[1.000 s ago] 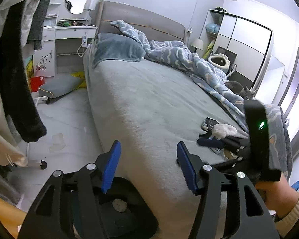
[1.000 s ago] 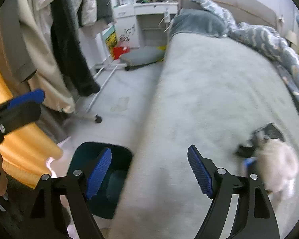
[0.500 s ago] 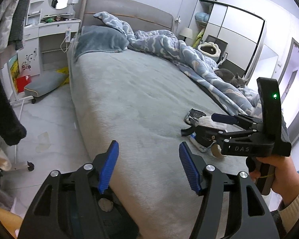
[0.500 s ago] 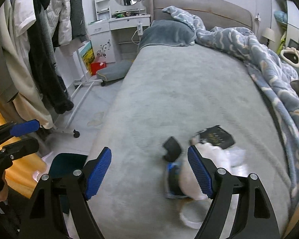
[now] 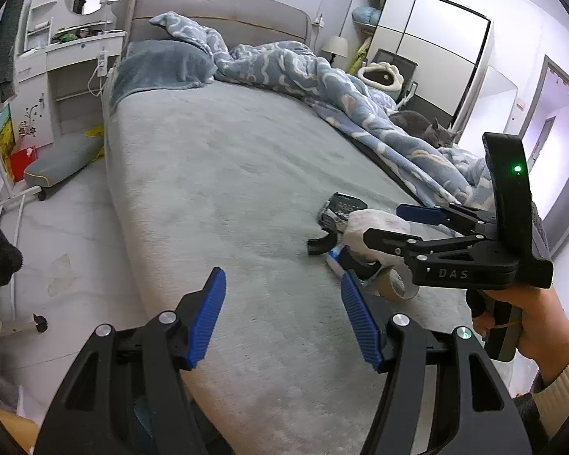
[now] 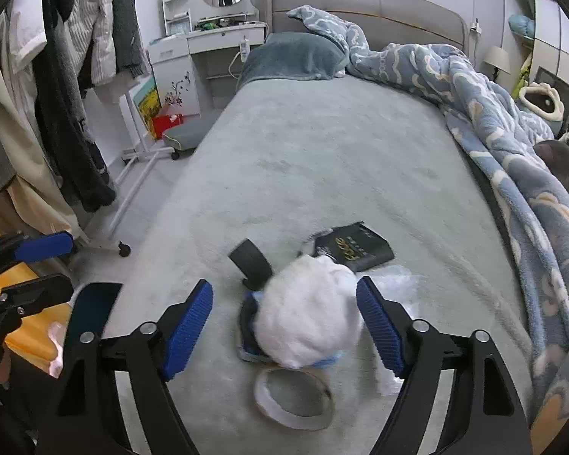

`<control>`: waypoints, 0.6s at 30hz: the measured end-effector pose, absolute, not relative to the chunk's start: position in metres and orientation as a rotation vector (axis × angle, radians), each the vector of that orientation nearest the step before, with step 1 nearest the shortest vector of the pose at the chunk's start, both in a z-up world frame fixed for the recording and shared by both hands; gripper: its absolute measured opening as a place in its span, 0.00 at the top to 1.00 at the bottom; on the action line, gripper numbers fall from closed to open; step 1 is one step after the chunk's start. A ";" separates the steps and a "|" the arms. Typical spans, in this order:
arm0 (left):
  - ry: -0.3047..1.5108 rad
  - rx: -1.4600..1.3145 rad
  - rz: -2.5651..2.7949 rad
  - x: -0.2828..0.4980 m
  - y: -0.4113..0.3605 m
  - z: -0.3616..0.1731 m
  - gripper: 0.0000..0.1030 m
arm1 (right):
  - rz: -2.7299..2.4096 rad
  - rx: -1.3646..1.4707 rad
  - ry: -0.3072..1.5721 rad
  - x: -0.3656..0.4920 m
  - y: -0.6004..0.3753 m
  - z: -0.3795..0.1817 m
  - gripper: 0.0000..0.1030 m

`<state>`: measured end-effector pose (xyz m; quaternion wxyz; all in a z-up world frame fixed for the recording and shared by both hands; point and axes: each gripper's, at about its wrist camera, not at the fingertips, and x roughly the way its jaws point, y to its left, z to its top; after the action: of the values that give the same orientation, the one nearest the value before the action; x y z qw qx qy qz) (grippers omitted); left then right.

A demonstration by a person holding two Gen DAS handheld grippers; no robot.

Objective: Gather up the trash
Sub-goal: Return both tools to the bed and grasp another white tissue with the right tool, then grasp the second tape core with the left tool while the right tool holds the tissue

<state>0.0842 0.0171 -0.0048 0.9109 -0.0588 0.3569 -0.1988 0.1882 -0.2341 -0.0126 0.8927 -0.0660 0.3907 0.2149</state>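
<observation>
Looking along my left gripper: it has just been widening, nothing between its pads, kept clear over the bed. Right view: right gripper has been narrowing around the white wad, not yet pinching, among the bed's litter.

1. The left gripper pointed forward and downward, its jaws apart with nothing between the blue pads.
2. Its jaws had just been opening a little.
3. The right gripper also tilted downward, held out in front and to the right of the left one.
4. Its jaws had just been closing, yet the pads stood clear on both sides and pressed on nothing.
5. The person's right hand wrapped around the grip of that tool from below, a cream knitted cuff showing at the wrist.
</observation>
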 end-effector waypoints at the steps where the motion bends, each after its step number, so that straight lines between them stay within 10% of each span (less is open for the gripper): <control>1: 0.741 -0.120 -0.418 0.086 0.013 -0.006 0.36 | 0.442 -0.142 0.817 0.190 -0.236 -0.014 0.30; 18: 0.819 -0.077 -0.553 0.097 -0.042 -0.024 0.31 | 0.467 -0.201 0.834 0.190 -0.248 -0.021 0.62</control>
<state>0.0972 -0.0417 -0.0242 0.8797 -0.0370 0.3929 -0.2653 0.1903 -0.2483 -0.0212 0.8831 -0.0967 0.4007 0.2242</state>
